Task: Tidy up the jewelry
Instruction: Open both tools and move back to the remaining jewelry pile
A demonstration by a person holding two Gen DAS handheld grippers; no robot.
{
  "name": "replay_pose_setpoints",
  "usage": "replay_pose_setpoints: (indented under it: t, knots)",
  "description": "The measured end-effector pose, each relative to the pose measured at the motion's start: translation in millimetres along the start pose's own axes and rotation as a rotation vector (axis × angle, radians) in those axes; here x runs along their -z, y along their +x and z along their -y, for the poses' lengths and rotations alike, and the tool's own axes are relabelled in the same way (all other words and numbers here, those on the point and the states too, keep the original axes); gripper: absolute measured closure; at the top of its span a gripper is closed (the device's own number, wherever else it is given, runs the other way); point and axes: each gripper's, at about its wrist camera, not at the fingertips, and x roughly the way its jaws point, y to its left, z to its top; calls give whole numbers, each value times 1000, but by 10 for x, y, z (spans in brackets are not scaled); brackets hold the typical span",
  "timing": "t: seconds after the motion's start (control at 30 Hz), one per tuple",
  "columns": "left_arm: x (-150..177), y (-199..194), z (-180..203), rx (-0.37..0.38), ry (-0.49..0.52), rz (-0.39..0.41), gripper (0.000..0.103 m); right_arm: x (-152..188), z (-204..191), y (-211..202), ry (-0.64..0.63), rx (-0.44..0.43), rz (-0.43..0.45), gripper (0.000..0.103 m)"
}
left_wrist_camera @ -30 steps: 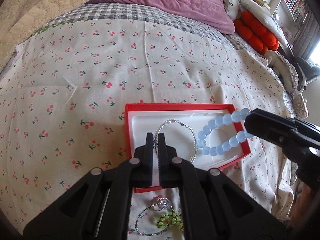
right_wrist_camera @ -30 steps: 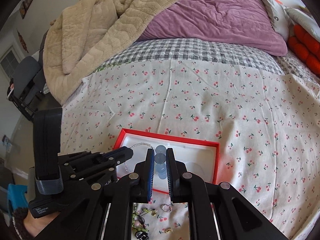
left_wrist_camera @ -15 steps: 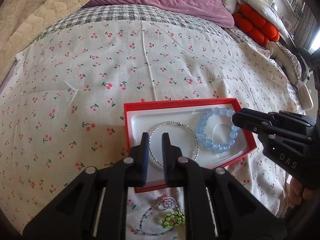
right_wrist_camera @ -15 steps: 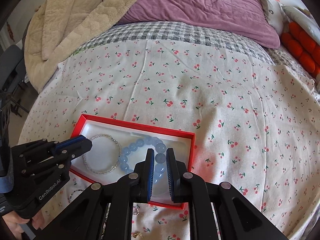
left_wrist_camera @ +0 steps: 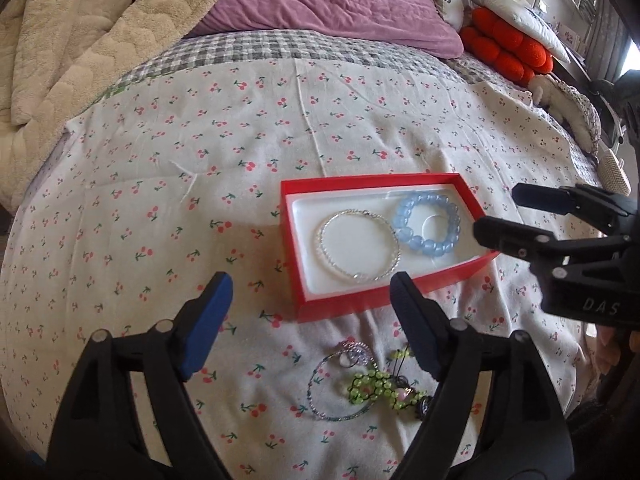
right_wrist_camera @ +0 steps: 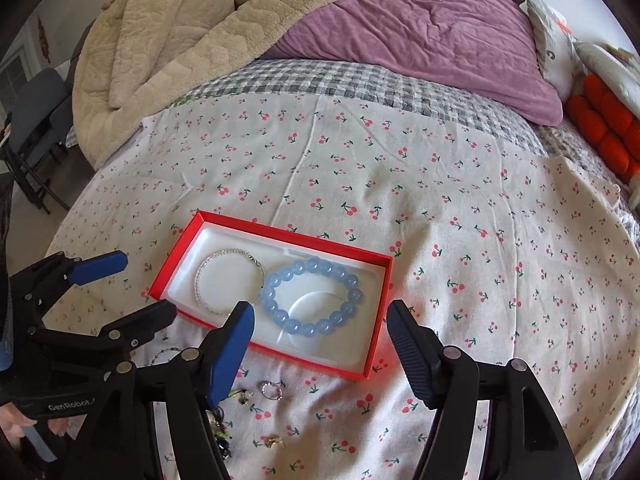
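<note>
Left wrist view: left gripper [left_wrist_camera: 308, 300] released, jaws just spread, nothing between. Right gripper [right_wrist_camera: 320, 320] likewise just released, empty. Both bracelets [left_wrist_camera: 358, 246] lie in red box [left_wrist_camera: 384, 292]. Loose jewelry [left_wrist_camera: 360, 384] near side of box, under left gripper, nearer to it.

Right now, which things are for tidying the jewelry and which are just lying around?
For the job: red box, silver bracelet, blue bead bracelet, loose jewelry on the sheet, ring.

Just lying about: beige blanket, purple duvet, orange cushion.
</note>
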Motion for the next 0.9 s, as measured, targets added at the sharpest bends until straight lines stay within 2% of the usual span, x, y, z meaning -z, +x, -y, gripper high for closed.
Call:
replay_pose_setpoints:
  t: [0.07, 0.23, 0.4, 0.9]
  knots:
    - [87, -10, -47, -25, -6, -16, 21, 57, -16, -40, -13, 17, 12, 25]
    - [323, -56, -95, -52, 4, -64, 20, 241, -46, -72, -38, 32, -6, 24]
    - [518, -76, -142, -83, 7, -92, 20, 469, -72, -79, -38, 8, -46, 24]
    - [979, 18, -225, -56, -26, -162, 20, 1097, -102, -20, -42, -47, -107, 24]
